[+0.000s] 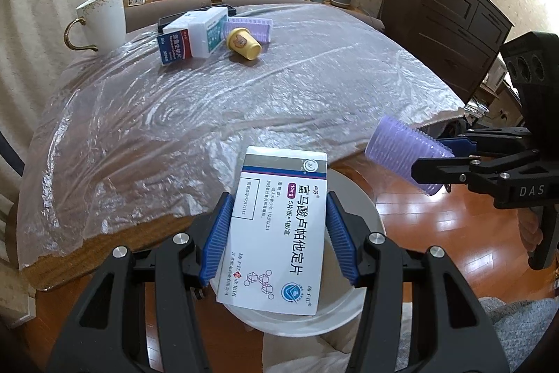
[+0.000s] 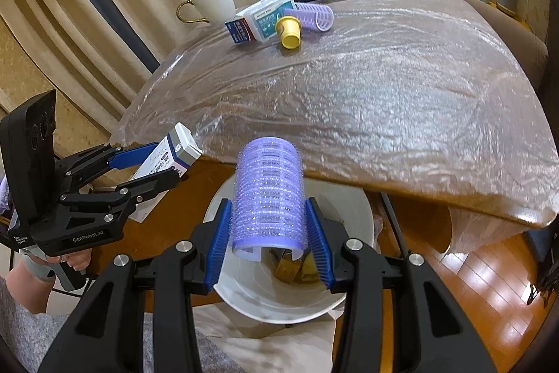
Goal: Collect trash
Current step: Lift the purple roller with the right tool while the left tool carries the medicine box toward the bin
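My left hand-held gripper (image 1: 277, 235) is clamped on a white medicine box (image 1: 276, 229) reading "10mg" and "5片/板×1板/盒", its long axis running forward along the fingers, held over the white bin (image 1: 367, 208). My right hand-held gripper (image 2: 267, 238) grips a purple hair roller (image 2: 268, 194), axis also pointing forward (its body is marked "DAS"), above the same bin (image 2: 353, 208). The left one reads "GenRobot.AI". More boxes (image 1: 194, 35) and a yellow cup (image 1: 244, 43) lie on the plastic-covered tabletop (image 1: 244, 100).

Your left gripper (image 1: 279, 233) is clamped on the medicine box (image 1: 276, 229) above the white bin (image 2: 290, 299); your right gripper (image 2: 267, 233), beside it over the same bin, pinches the purple hair roller (image 2: 267, 194), fingers level.
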A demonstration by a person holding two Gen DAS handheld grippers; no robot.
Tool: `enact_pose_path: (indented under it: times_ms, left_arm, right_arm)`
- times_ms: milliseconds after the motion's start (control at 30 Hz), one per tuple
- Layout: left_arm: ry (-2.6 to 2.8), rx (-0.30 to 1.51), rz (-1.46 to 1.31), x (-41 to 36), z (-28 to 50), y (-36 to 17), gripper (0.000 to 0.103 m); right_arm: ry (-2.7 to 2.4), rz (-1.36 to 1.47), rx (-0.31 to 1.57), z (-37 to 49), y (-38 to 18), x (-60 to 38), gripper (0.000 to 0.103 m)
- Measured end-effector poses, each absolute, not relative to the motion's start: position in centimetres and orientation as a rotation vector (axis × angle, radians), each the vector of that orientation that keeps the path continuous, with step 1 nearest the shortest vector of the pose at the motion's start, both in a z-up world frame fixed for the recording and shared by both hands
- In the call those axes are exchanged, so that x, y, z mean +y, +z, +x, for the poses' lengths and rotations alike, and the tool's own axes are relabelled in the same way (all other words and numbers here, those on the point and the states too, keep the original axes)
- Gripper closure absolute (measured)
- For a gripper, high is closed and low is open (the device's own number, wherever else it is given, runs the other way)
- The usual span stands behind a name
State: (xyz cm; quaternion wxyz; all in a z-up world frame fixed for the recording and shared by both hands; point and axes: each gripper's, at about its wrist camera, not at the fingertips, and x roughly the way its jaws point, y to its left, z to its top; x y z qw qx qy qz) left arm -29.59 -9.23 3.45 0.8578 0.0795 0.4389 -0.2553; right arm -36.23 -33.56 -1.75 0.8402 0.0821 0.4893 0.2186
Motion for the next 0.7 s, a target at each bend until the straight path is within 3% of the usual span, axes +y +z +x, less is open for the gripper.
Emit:
enact_pose_path:
  times_ms: [700]
  left_arm:
    - [-0.56, 1.004, 0.187, -10.0, -31.1, 0.6, 0.049]
  right_arm:
    - [0.473, 0.158, 1.114, -37.3, -4.0, -32.8, 0.061]
